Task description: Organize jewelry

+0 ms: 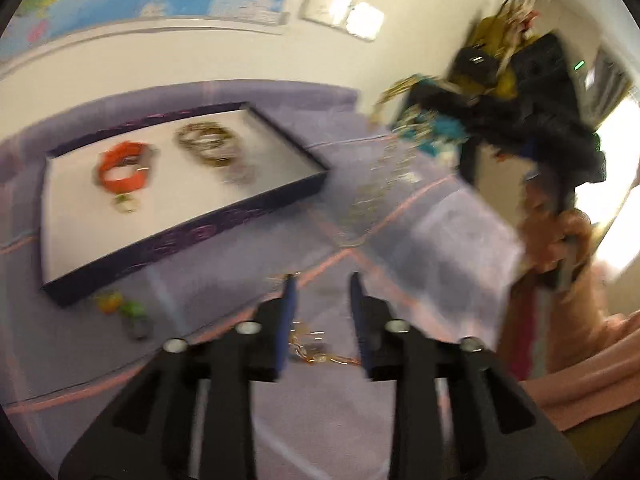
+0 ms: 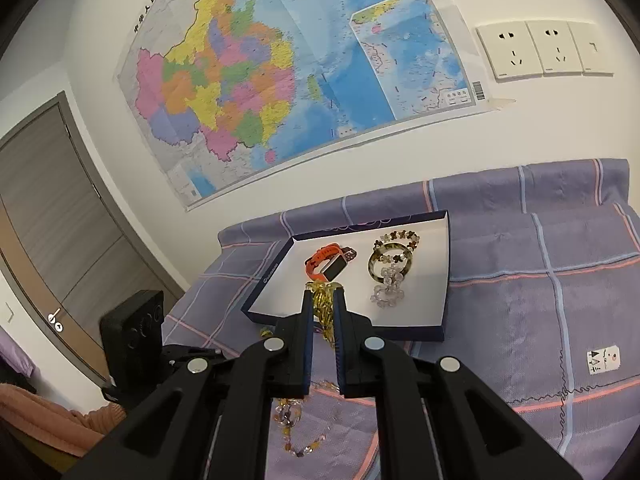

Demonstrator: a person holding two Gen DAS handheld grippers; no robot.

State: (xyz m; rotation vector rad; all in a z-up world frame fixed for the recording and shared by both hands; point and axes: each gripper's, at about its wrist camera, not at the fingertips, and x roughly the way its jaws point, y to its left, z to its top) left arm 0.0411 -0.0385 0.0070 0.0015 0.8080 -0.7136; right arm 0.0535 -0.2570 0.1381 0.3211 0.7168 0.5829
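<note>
Yellow bead strand (image 2: 323, 304) is pinched between the right gripper (image 2: 323, 300) fingers, hanging just over the near edge of the open tray (image 2: 445, 280). Looks like the carry-to-tray step: piece is lifted off the bed, not yet set down.

Tray sits on the checked purple bedspread (image 2: 560, 280), against the wall side. Already in it: orange watch (image 2: 326, 266), mottled bangle (image 2: 386, 266), a clear bead bracelet (image 2: 386, 292) and a flower-bead bracelet (image 2: 396, 238) overlapping the bangle.

Next move, my read: carry the strand further over the bare white floor in the tray's near-left corner, lower until it pools, then release. The tail dangles below the jaws, so it could snag on the tray wall or drape over the rim.

Still loose on the bedspread: a beaded piece (image 2: 290, 412) below the right jaws; in the left view a gold chain (image 1: 320, 354) and a small yellow-green item (image 1: 122, 306) by the tray's near corner.

Left gripper (image 1: 322, 286): jaws parted, nothing between them, angled down at the bedspread over the gold chain. Probably the next pick. Left view is motion-blurred.

Right gripper pitches down toward the tray. A hand (image 1: 560, 240) in a pink sleeve holds its handle.
</note>
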